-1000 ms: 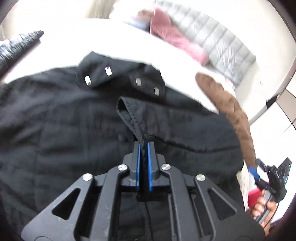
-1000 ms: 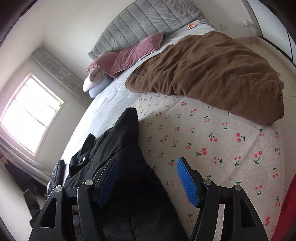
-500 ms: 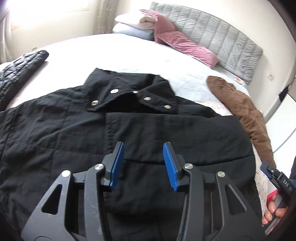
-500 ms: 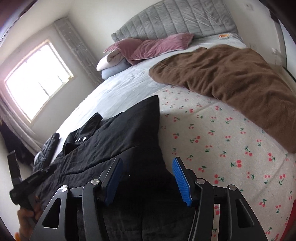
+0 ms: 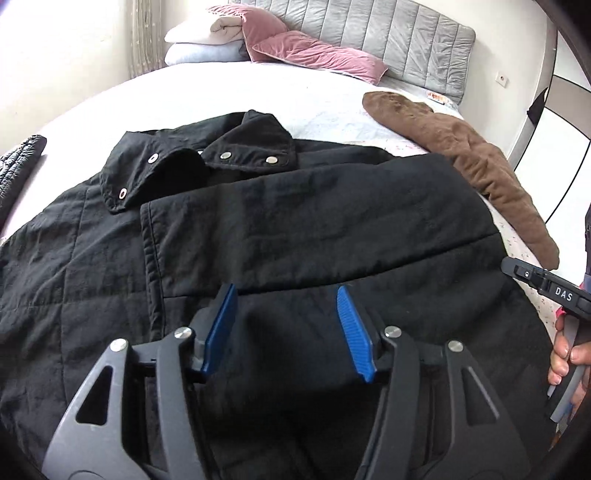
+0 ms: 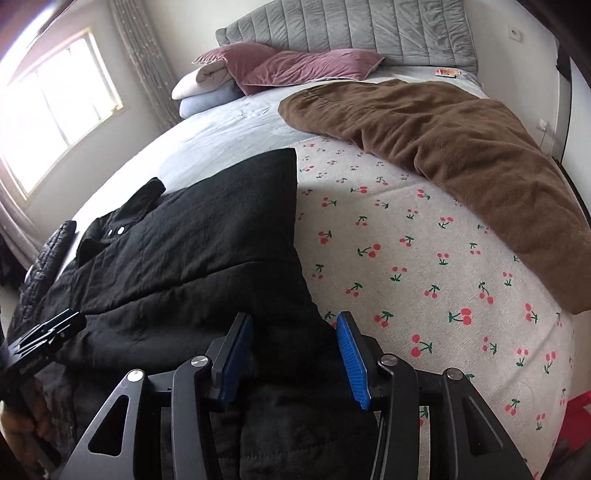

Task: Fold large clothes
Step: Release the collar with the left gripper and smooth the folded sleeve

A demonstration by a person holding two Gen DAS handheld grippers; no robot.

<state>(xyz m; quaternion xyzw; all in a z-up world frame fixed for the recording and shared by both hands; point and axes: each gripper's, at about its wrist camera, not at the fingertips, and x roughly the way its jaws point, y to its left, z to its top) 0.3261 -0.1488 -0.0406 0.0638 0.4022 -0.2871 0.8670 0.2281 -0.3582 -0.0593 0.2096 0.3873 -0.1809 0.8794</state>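
both pairs of fingers stand wide apart and hold nothing. the left gripper (image 5: 286,328) hangs just above the black jacket (image 5: 277,229), its blue pads (image 5: 221,325) angled down over the lower part of the folded-in panel. the right gripper (image 6: 293,354) hangs over the jacket's right edge, one blue pad (image 6: 236,358) over black cloth and the other over the border where cloth meets the cherry-print sheet (image 6: 424,266). from the left wrist view the right hand (image 5: 567,350) shows at the far right edge, wrapped around its gripper handle; from the right wrist view the left hand (image 6: 22,417) grips its handle at the lower left.

the jacket lies flat on the bed (image 5: 258,85), collar (image 5: 207,155) with metal snaps toward the headboard, one side folded across the front so a stitched edge runs down the middle. a brown blanket (image 6: 461,155) lies on the bed to the jacket's right, well apart from it. pink pillows (image 6: 295,62) and pale folded bedding rest against the grey headboard (image 6: 351,29). a dark quilted garment (image 5: 18,162) lies at the left edge.
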